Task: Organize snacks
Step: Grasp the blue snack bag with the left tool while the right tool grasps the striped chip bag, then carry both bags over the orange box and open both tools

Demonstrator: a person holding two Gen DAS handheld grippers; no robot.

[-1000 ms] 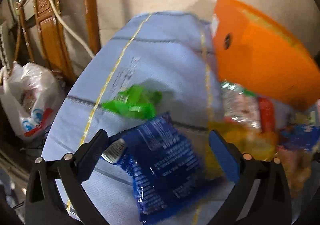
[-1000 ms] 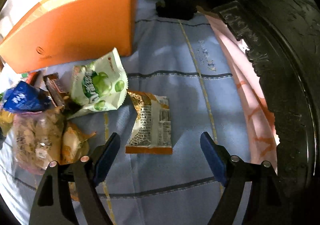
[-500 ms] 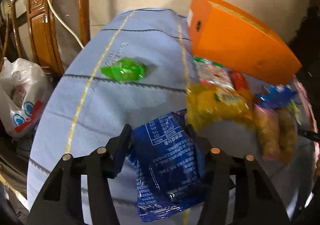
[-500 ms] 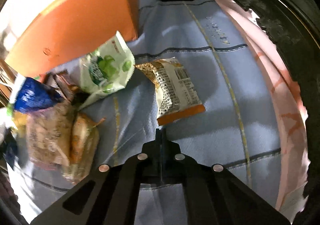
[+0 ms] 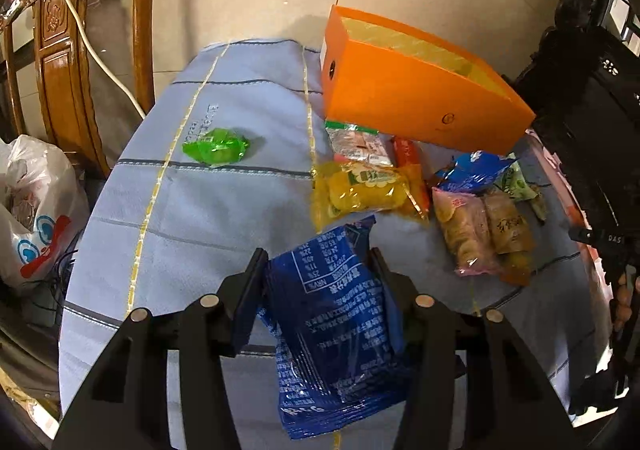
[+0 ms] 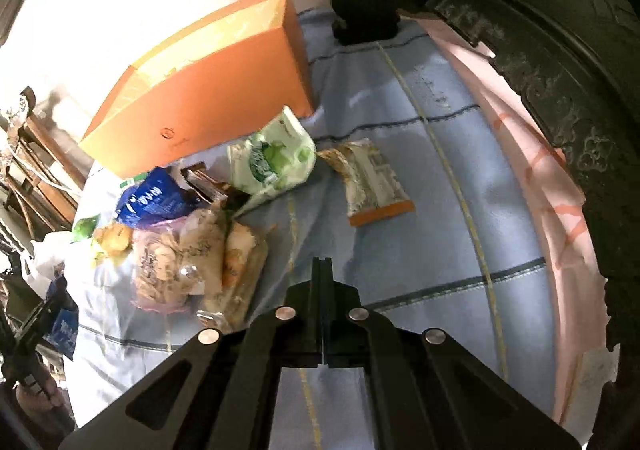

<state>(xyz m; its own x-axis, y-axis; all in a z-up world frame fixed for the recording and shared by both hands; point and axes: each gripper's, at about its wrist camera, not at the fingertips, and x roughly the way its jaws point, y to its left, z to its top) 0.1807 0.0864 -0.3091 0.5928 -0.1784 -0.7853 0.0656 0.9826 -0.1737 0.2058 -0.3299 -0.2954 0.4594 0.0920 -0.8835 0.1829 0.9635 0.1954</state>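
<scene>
Between the pads of the left gripper (image 5: 318, 290), a blue snack pack (image 5: 336, 334) is clamped, jaws pressing both side edges; most of the pack hangs below/behind the grip pt, above the blue cloth (image 5: 224, 218). Right gripper (image 6: 322, 310) is fully closed on nothing, fingers pressed together, hovering over bare cloth. Just ahead of the left claw: yellow pack (image 5: 360, 190), w/ a clear-wrapped red/green pack (image 5: 358, 140) past it. Ahead-right: bag of tan biscuits (image 5: 466, 234) and a small blue pouch (image 5: 472, 170). Ahead-left, well apart from the pile: green wrapper (image 5: 216, 146). Farthest ahead: orange box (image 5: 416, 98), open at top, standing at the cloth's far edge. From the right claw: biscuit bags just ahead-left, green-white pouch (image 6: 276, 158) and orange-edged sachet (image 6: 372, 182) farther ahead, lying near each other. Step in hand, est.: carry the blue pack to the box opening. Procedure: keep the grip firm, since film packs slip and the hanging bulk may swing; lift high enough to clear the pile and the box rim; align pack lengthwise w/ the narrow slot before release. Risk: trailing end catches the rim or drags the yellow pack. The right claw must open before picking up the sachet.
</scene>
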